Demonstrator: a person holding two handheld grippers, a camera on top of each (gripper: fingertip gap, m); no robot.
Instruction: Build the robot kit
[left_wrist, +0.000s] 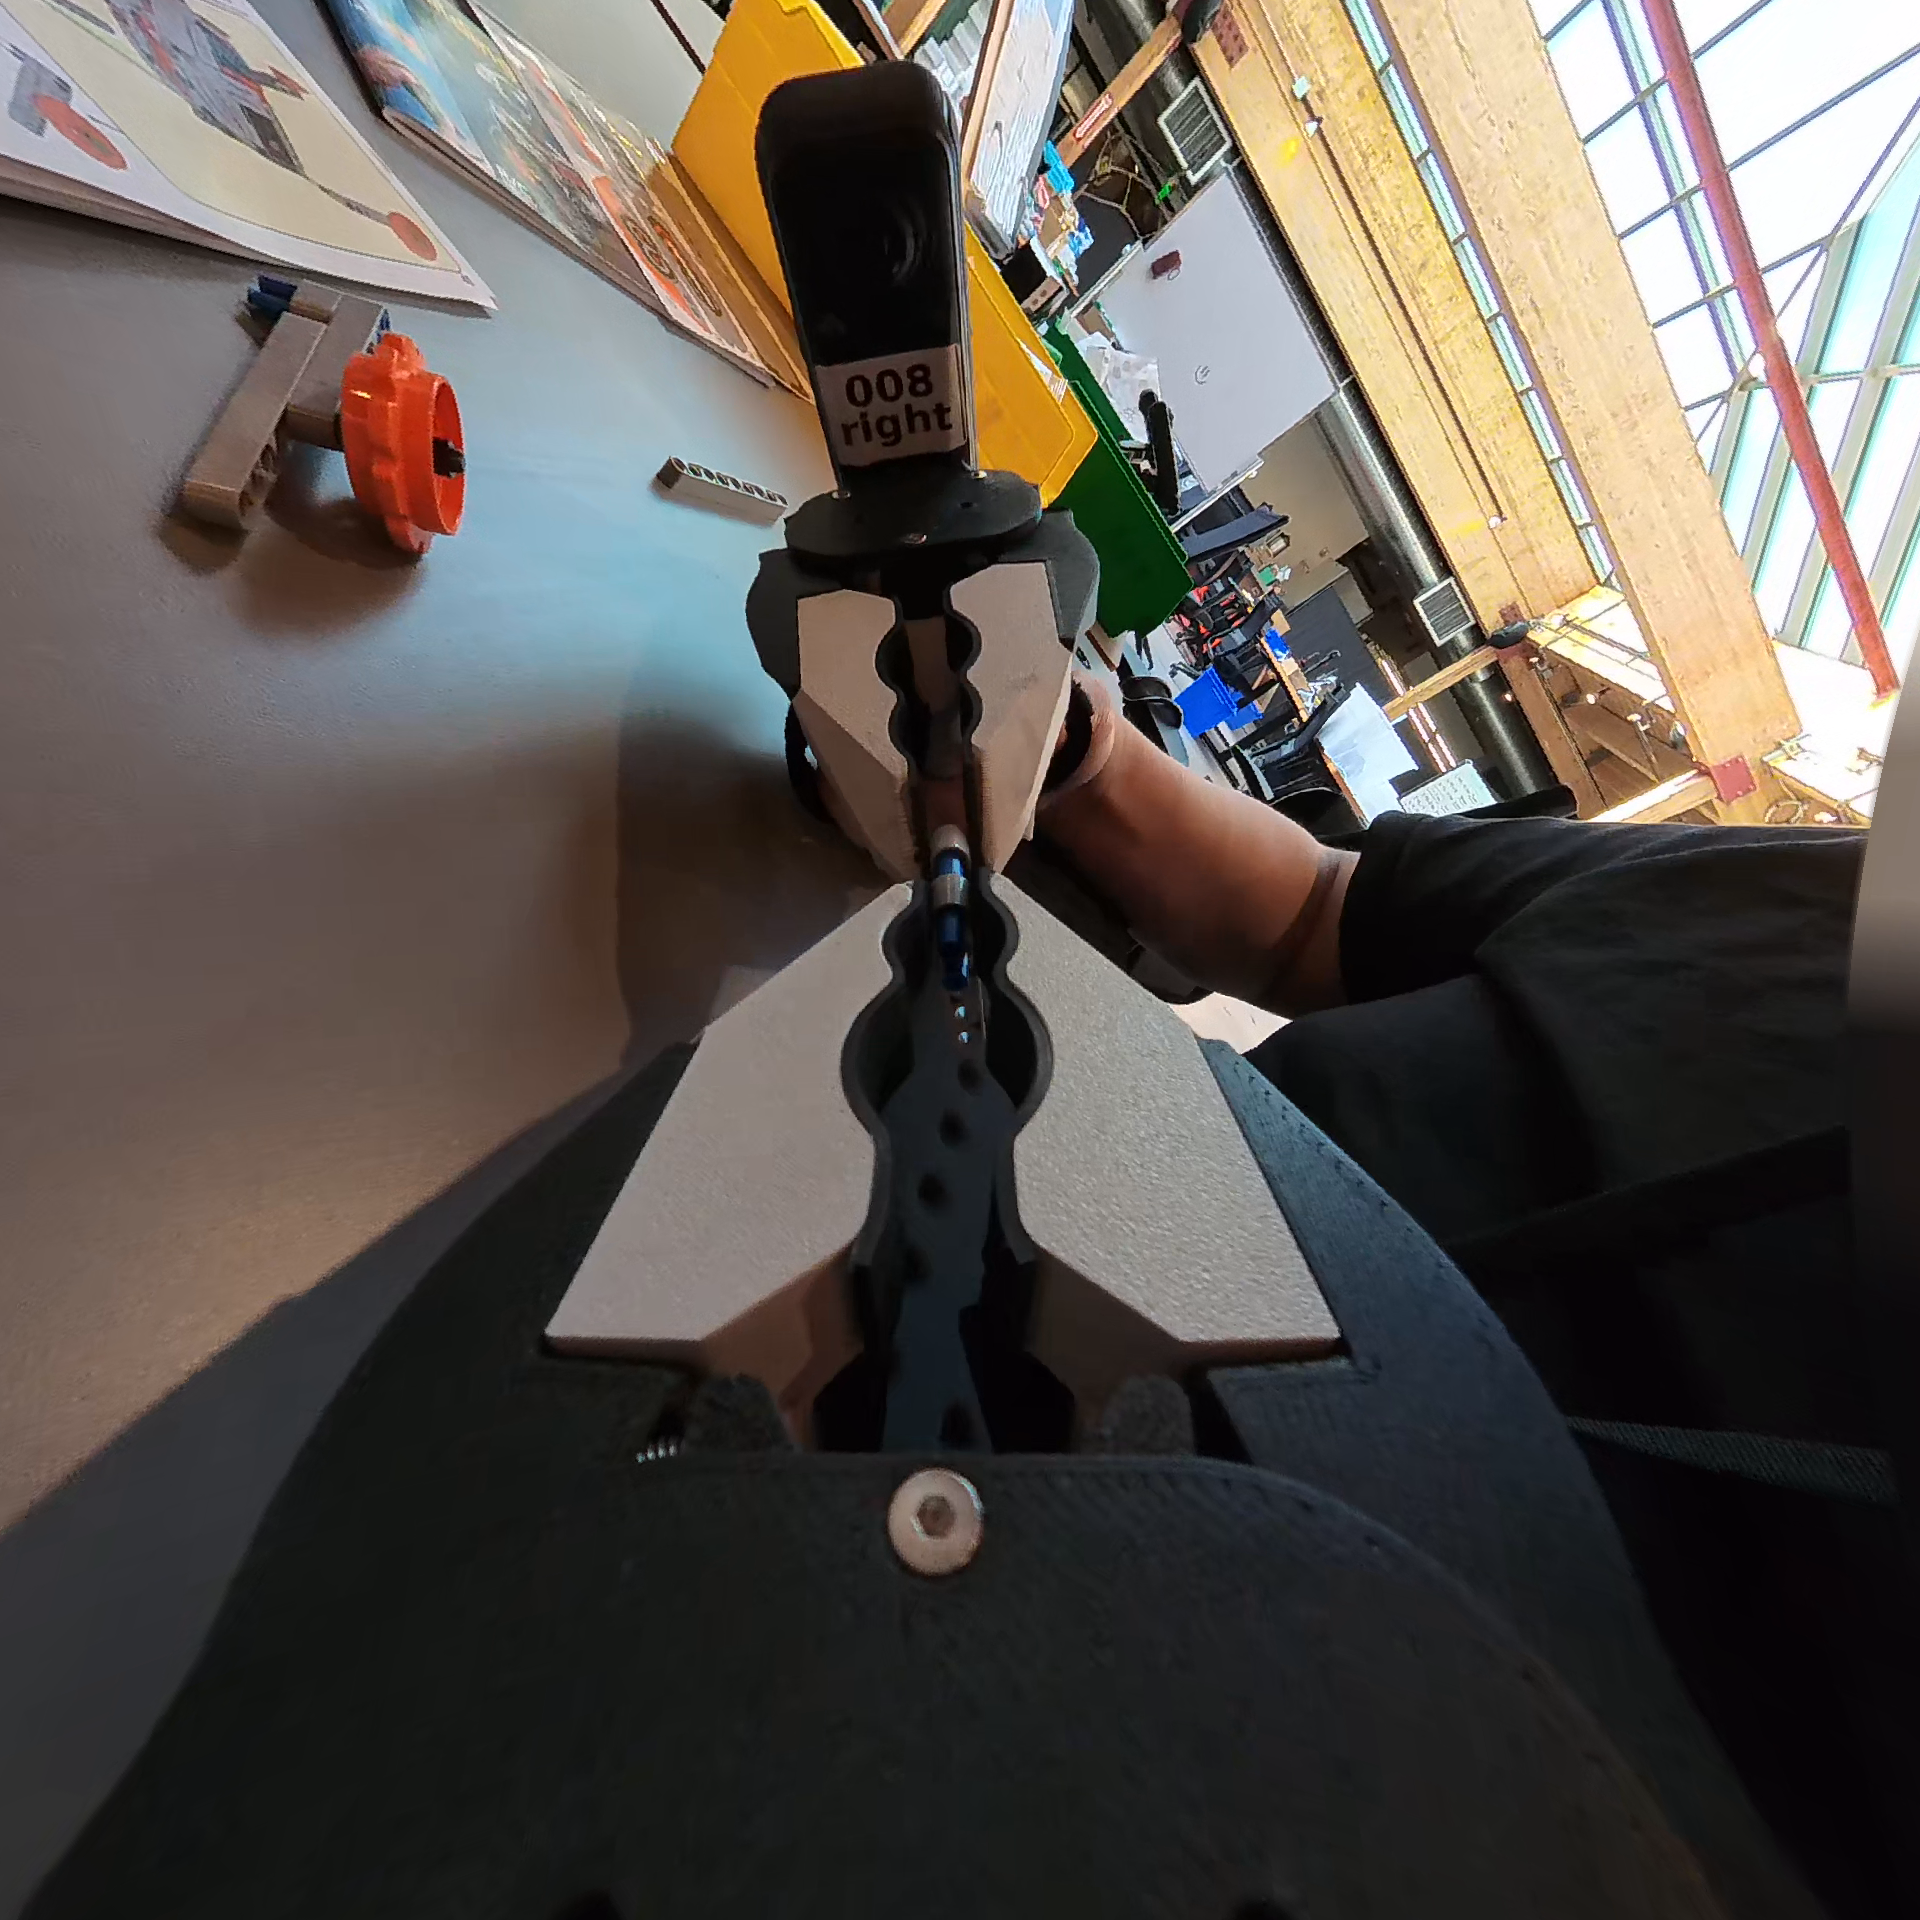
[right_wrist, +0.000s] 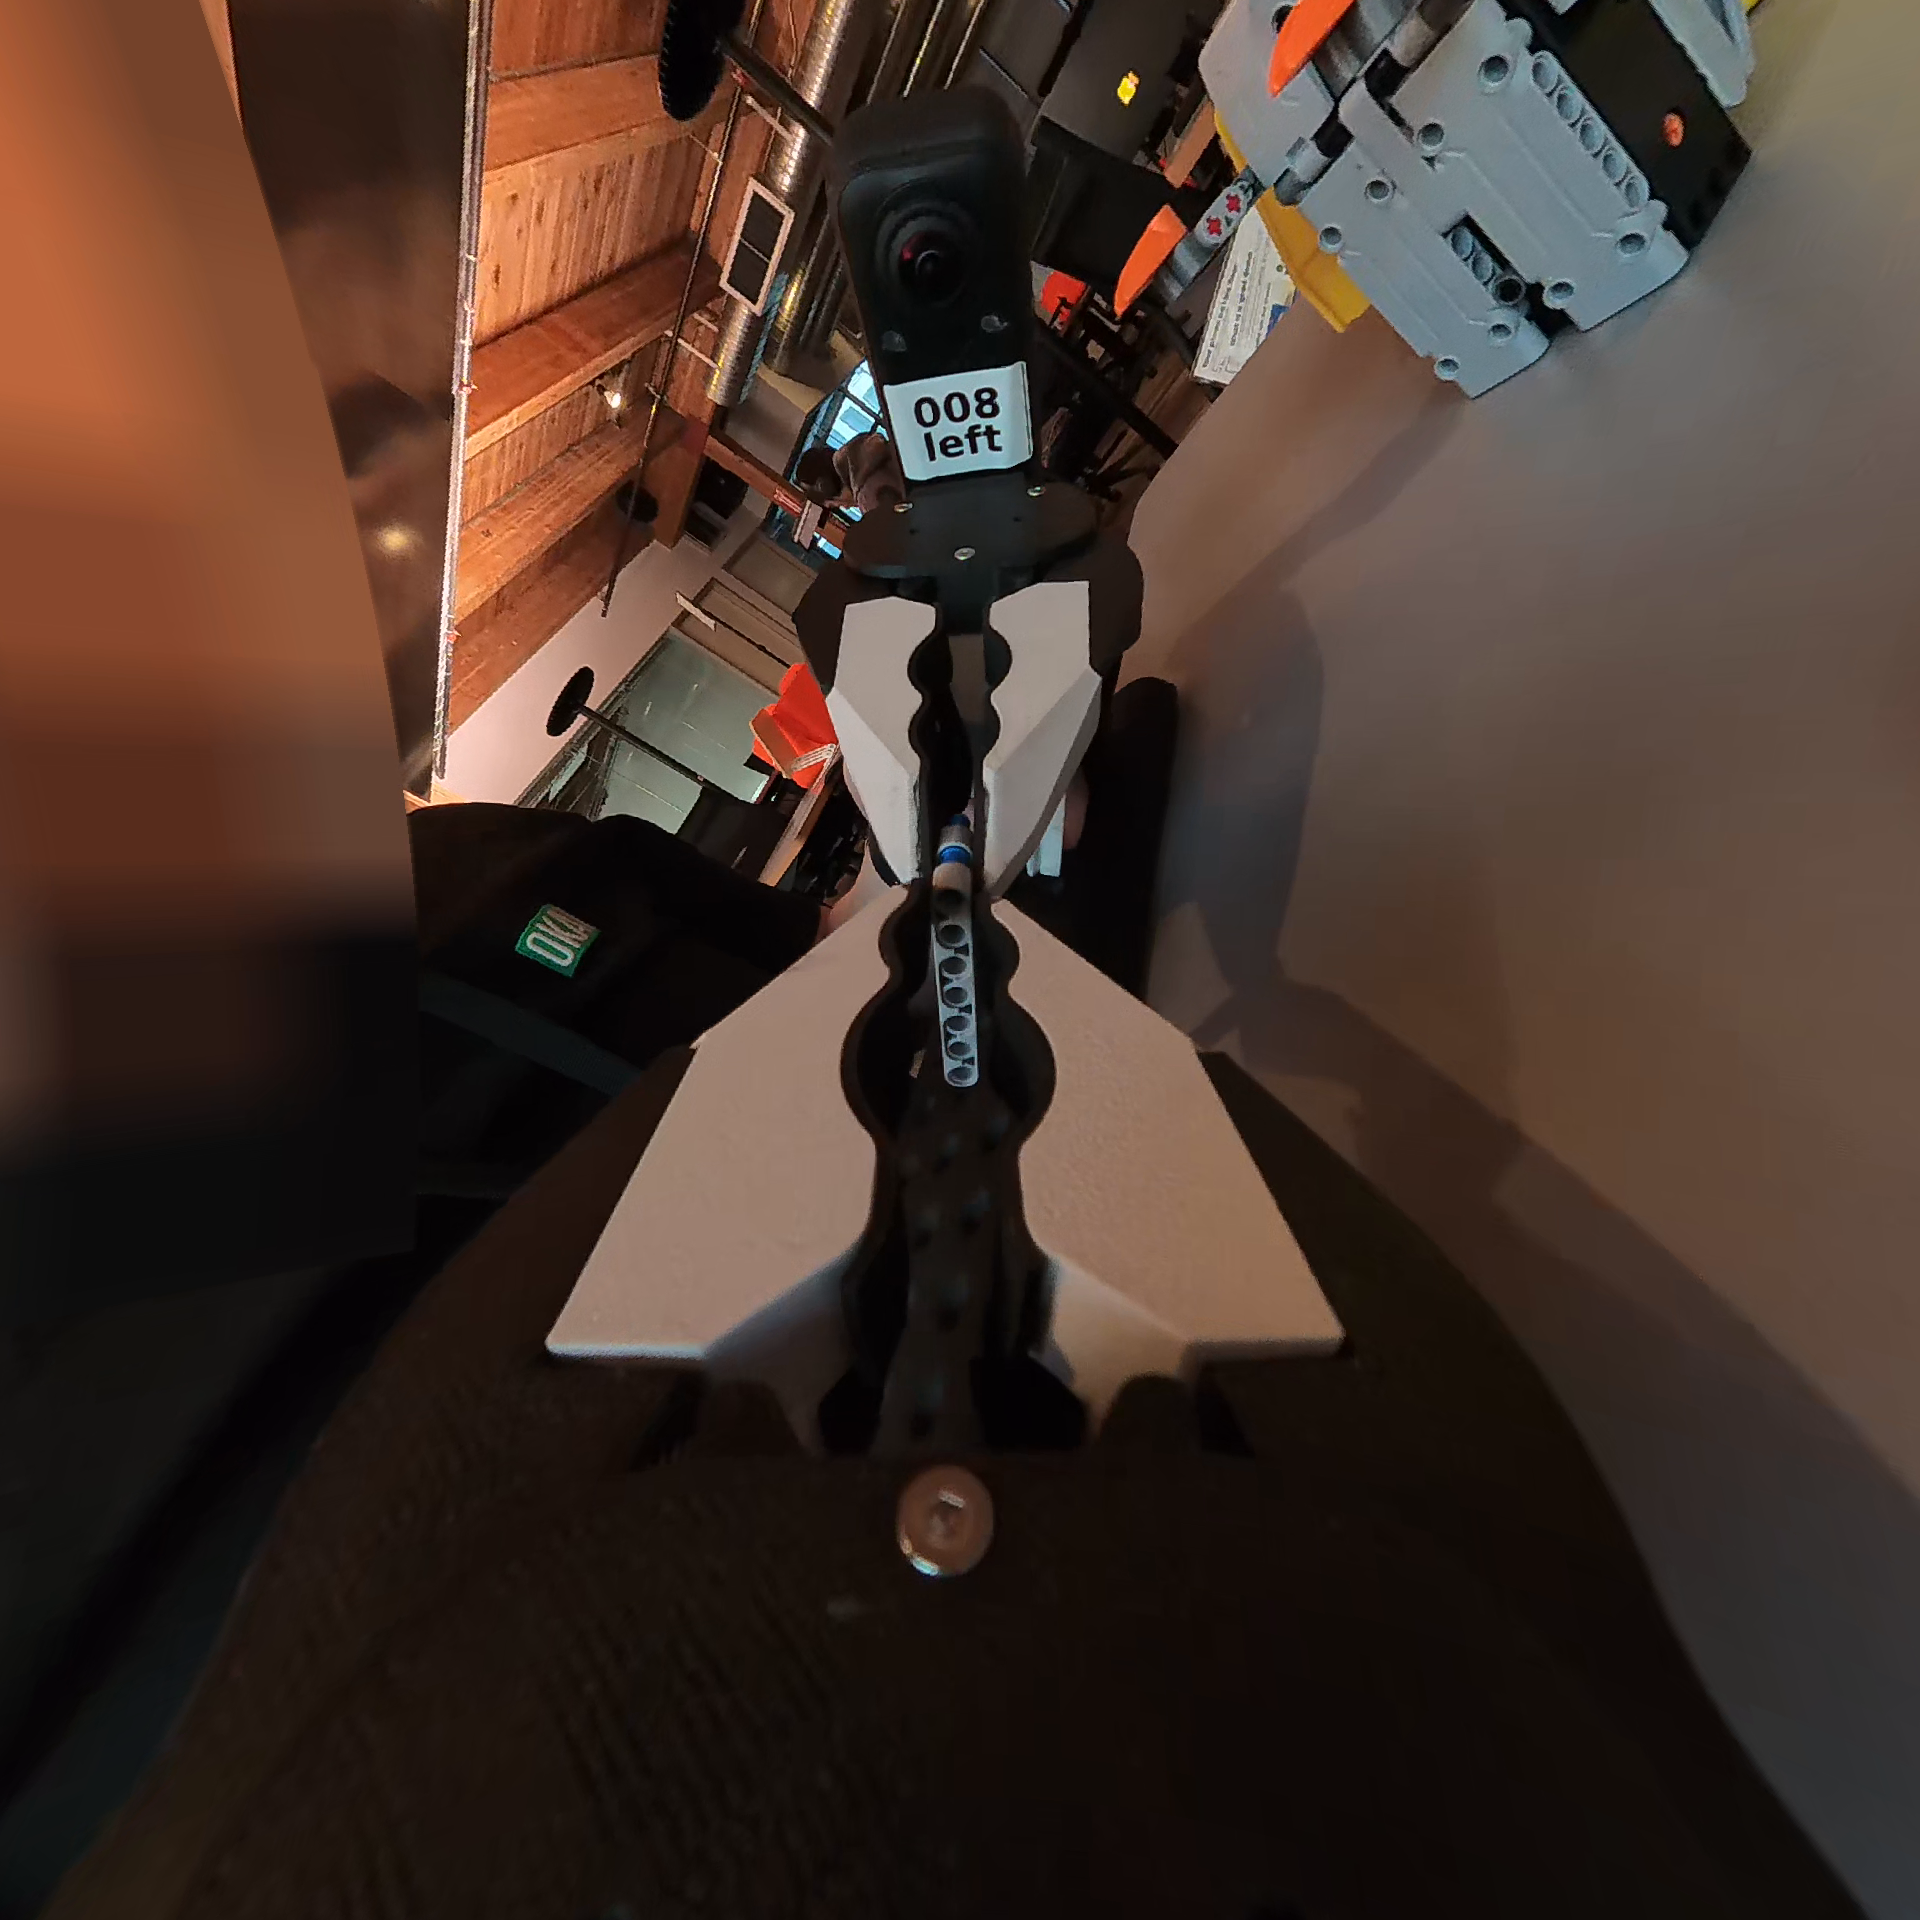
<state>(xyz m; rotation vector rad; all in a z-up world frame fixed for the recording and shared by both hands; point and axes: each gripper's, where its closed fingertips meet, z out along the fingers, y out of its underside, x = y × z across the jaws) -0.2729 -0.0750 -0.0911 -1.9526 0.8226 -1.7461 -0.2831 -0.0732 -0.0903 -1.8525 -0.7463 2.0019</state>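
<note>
My two grippers face each other tip to tip above a grey table (left_wrist: 312, 831). My left gripper (left_wrist: 951, 896) is shut on a small blue pin (left_wrist: 951, 927). My right gripper (right_wrist: 951, 906) is shut on a thin grey beam with a row of holes (right_wrist: 958, 1003), held lengthwise between its fingers. The pin (right_wrist: 955, 840) meets the front end of the beam in the gap between the two sets of fingertips. In the left wrist view the right gripper (left_wrist: 940, 831) stands straight ahead, held by a hand. In the right wrist view the left gripper (right_wrist: 951, 831) stands straight ahead.
On the table lie an orange gear on grey beams (left_wrist: 400, 447), a loose grey beam (left_wrist: 722, 490) and open instruction booklets (left_wrist: 208, 135). Yellow (left_wrist: 1018, 374) and green bins (left_wrist: 1127, 530) stand behind. A large grey brick-built model (right_wrist: 1475, 197) sits at the right. A person's forearm (left_wrist: 1195, 842) reaches in. The large grey brick-built model (right_wrist: 1475, 197) is about 20 cm from both grippers' fingertips.
</note>
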